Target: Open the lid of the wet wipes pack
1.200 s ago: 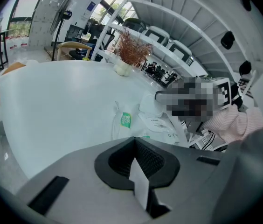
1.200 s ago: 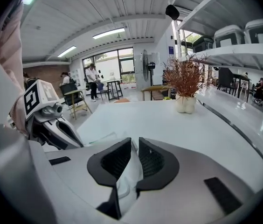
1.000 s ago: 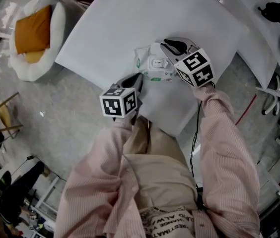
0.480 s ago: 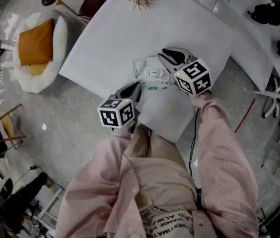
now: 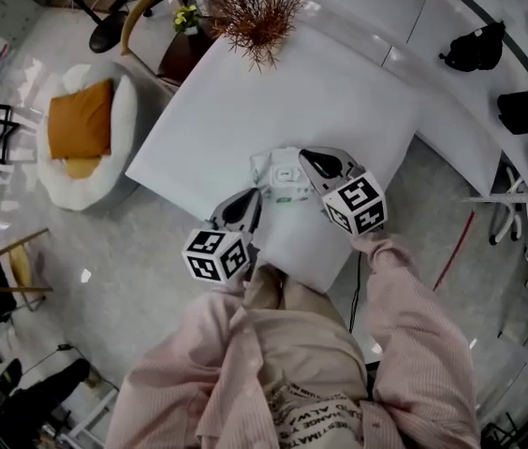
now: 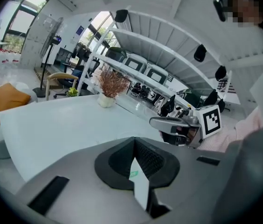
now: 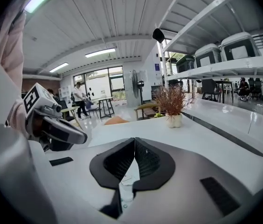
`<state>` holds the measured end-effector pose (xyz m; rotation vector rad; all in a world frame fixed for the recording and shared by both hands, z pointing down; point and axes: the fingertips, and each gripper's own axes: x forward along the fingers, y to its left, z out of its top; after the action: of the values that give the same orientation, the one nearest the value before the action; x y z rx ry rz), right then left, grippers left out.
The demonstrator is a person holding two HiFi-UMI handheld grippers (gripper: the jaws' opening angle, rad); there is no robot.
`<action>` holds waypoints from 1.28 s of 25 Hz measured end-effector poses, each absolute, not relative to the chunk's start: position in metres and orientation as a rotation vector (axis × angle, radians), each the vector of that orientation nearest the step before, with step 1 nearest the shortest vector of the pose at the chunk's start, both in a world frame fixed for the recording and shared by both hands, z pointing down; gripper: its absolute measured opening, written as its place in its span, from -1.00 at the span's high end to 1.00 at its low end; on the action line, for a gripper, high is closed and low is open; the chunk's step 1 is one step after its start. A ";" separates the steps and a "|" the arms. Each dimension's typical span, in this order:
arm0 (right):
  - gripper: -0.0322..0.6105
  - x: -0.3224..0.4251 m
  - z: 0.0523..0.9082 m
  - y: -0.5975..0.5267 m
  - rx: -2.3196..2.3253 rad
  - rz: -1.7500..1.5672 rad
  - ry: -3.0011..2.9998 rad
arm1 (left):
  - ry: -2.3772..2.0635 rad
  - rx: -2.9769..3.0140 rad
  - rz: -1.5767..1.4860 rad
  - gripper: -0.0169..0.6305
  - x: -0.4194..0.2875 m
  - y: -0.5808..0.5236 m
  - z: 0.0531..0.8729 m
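Observation:
The wet wipes pack (image 5: 281, 178), white with green print and a white lid (image 5: 288, 171) on top, is near the front edge of the white table (image 5: 339, 92). My left gripper (image 5: 248, 202) is at its near left edge. It is shut, and a white strip of the pack (image 6: 140, 183) with green print sits between its jaws (image 6: 134, 143). My right gripper (image 5: 309, 160) is at the pack's right side beside the lid, with its pads shut together (image 7: 134, 143). A pale translucent bit (image 7: 126, 190) shows behind them; I cannot tell whether it is pinched.
A dried plant in a white pot (image 5: 259, 12) stands at the table's far edge. A round white seat with an orange cushion (image 5: 81, 129) is on the floor to the left. Black bags (image 5: 475, 50) lie on the counter at the right. The person's legs press against the table's near edge.
Both grippers have risen a little while staying at the pack's two sides. The head view has tipped up, so the plant and more of the far table show.

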<state>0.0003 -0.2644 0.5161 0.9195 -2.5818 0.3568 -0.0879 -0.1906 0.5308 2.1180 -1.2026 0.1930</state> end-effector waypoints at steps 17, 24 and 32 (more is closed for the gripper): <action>0.90 0.033 0.430 -0.231 1.254 0.396 -2.727 | -1.349 2.352 0.113 0.95 -0.106 -0.189 0.437; 0.90 0.045 0.394 -0.225 1.349 0.350 -2.774 | -1.462 2.386 0.052 0.95 -0.126 -0.190 0.404; 0.90 0.055 0.371 -0.219 1.401 0.297 -2.804 | -1.548 2.390 -0.025 0.95 -0.146 -0.192 0.381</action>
<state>0.0546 -0.2191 0.3713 1.4013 -2.8036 0.2974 -0.1462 -0.1916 0.3812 2.3895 -1.5482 -0.0245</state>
